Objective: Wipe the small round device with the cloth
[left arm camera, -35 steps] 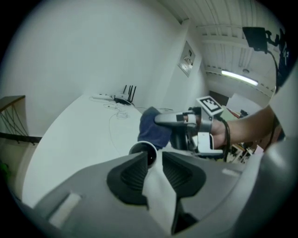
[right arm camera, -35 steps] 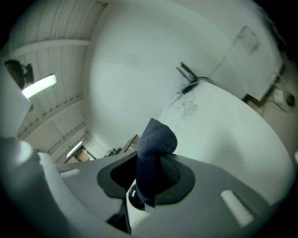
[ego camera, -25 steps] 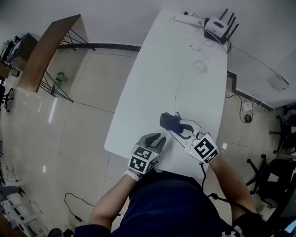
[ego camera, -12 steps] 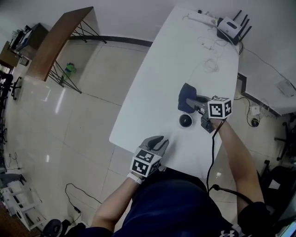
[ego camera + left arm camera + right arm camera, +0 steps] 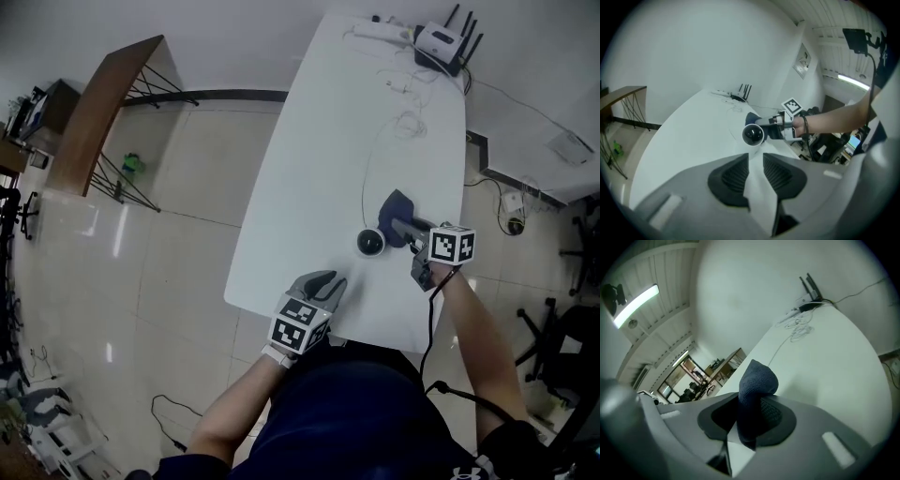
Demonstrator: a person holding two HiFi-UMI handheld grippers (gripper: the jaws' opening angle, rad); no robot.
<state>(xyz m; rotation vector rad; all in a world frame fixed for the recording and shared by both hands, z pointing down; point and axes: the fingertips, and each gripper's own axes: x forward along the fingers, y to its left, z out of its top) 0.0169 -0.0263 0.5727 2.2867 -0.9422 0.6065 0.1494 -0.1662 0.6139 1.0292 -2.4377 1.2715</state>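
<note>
Floor: pale glossy tiles fill the left of the head view; a wooden-topped stand on black wire legs sits at the upper left.
Table: long and white, running from lower centre to the top right of the frame, mostly bare.
Left hand-held gripper: low near the table's near edge, lower centre; its own view shows the jaws a little apart, with only bare table showing in the gap.
Small round device: a white ring with a dark dome, resting on the table just up and right of the left hand-held gripper and apart from it.
Cable: thin, running from the device up the table.
Cloth: dark blue and bunched, just up and right of the device; whether it touches the device cannot be told.
Right hand-held gripper: right of the device, jaws pinching the cloth, a fold sticking out past the tips.
Router: white with black antennas, at the table's far end, top right, beside a power strip.
</note>
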